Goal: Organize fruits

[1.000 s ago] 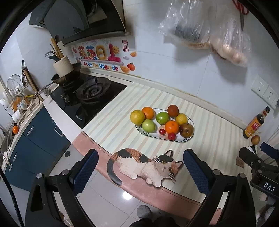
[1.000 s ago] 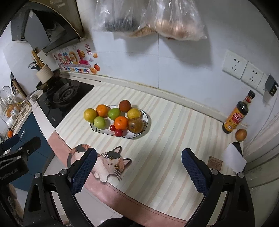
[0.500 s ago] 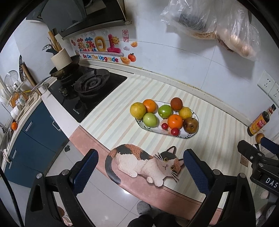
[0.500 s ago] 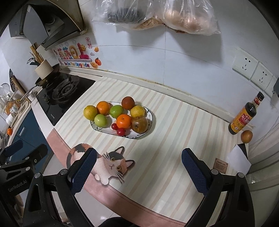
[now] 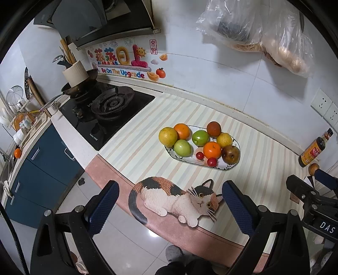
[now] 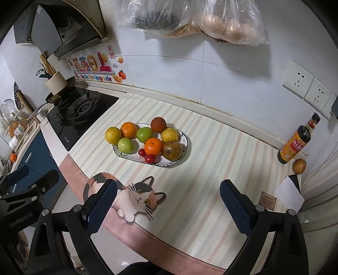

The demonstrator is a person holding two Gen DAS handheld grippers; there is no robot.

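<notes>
An oval patterned plate (image 5: 229, 166) (image 6: 177, 162) stands mid-counter on a striped mat. It holds several fruits: oranges (image 5: 211, 149) (image 6: 153, 146), green apples (image 5: 183, 147) (image 6: 125, 145), yellow citrus (image 5: 168, 136) (image 6: 113, 135), a brown pear (image 5: 230, 154) (image 6: 172, 150) and small red fruits (image 5: 211, 162) (image 6: 150, 158). My left gripper (image 5: 170, 208) is open and empty, near the counter's front edge. My right gripper (image 6: 168, 206) is open and empty, over the front of the mat. Both are well short of the plate.
A gas hob (image 5: 109, 110) with a pan (image 5: 81, 90) lies left of the mat. A sauce bottle (image 6: 296, 143) and a small brown fruit (image 6: 299, 166) stand at the far right by the wall. Plastic bags (image 6: 190, 19) hang above. A cat picture (image 5: 175, 200) marks the mat's front.
Both grippers have drifted slightly toward the counter; the plate sits a little lower and nearer in both views. Jaws stay open.
</notes>
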